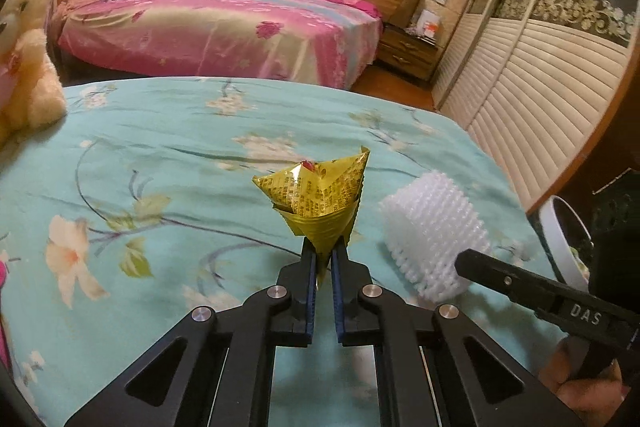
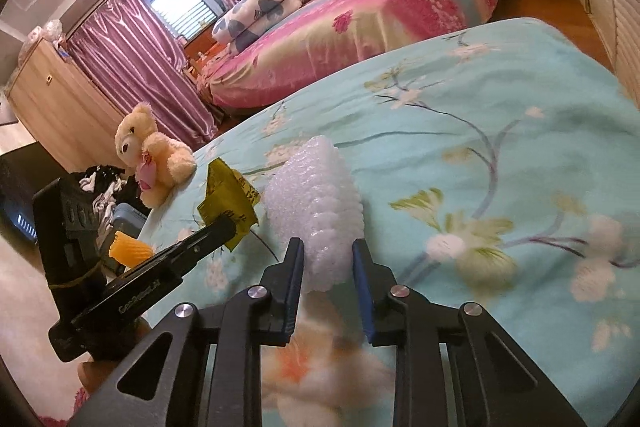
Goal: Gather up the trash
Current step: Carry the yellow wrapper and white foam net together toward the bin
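Note:
My left gripper (image 1: 323, 251) is shut on a crumpled yellow wrapper (image 1: 316, 199) and holds it above the turquoise floral bed cover (image 1: 160, 155). The wrapper also shows in the right wrist view (image 2: 228, 203), pinched by the left gripper (image 2: 229, 223). My right gripper (image 2: 328, 251) has its fingers on both sides of a white foam net sleeve (image 2: 316, 199) and grips it just over the cover. In the left wrist view the sleeve (image 1: 432, 231) sits right of the wrapper, with the right gripper (image 1: 464, 261) touching it.
A cream teddy bear (image 2: 148, 155) sits at the bed's left edge (image 1: 28, 59). A white-rimmed bin (image 1: 564, 239) stands right of the bed. An orange foam sleeve (image 2: 130, 251) and a pile of clothes (image 2: 100, 187) lie beyond the bed edge. A pink bed (image 1: 224, 27) stands behind.

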A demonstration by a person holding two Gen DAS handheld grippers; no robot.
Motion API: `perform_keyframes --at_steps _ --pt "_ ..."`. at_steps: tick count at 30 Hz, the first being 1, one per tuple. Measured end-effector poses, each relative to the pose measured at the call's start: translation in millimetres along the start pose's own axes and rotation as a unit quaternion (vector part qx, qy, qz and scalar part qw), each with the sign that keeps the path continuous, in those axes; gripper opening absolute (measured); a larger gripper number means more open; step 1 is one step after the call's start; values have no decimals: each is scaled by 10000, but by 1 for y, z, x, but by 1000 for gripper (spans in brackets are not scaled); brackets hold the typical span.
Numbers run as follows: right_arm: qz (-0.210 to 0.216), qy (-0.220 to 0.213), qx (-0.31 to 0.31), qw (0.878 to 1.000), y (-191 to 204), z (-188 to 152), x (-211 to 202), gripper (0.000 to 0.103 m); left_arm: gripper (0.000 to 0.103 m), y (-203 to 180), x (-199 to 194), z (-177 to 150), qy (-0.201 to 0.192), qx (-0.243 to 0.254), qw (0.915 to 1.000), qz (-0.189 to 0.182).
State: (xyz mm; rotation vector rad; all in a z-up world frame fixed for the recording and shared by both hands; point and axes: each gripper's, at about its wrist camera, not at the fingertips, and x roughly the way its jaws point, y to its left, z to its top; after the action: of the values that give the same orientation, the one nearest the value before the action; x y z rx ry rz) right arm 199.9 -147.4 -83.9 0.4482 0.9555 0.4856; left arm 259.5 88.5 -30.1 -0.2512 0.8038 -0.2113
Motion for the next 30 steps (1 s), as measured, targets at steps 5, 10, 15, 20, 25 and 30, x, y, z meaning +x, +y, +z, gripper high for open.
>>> perform_keyframes --at_steps 5,10,15,20,25,30 --pt "-117 -158 102 9998 -12 -3 -21 24 5 -22 -4 -5 9 183 9997 -146" --pt "-210 -326 173 9991 -21 -9 -43 24 5 -40 -4 -11 65 302 9991 -291" --pt "-303 -462 233 9982 -27 -13 -59 24 5 -53 -4 -12 113 400 9984 -395" --pt "-336 -609 291 9972 -32 -20 -74 24 5 -68 -5 -17 171 550 9970 -520" --pt "-392 -714 337 9961 -38 -27 -89 24 5 -89 -5 -23 192 693 9956 -600" --pt "-455 -784 437 9949 -45 -31 -98 24 5 -104 -4 -29 217 786 9945 -661"
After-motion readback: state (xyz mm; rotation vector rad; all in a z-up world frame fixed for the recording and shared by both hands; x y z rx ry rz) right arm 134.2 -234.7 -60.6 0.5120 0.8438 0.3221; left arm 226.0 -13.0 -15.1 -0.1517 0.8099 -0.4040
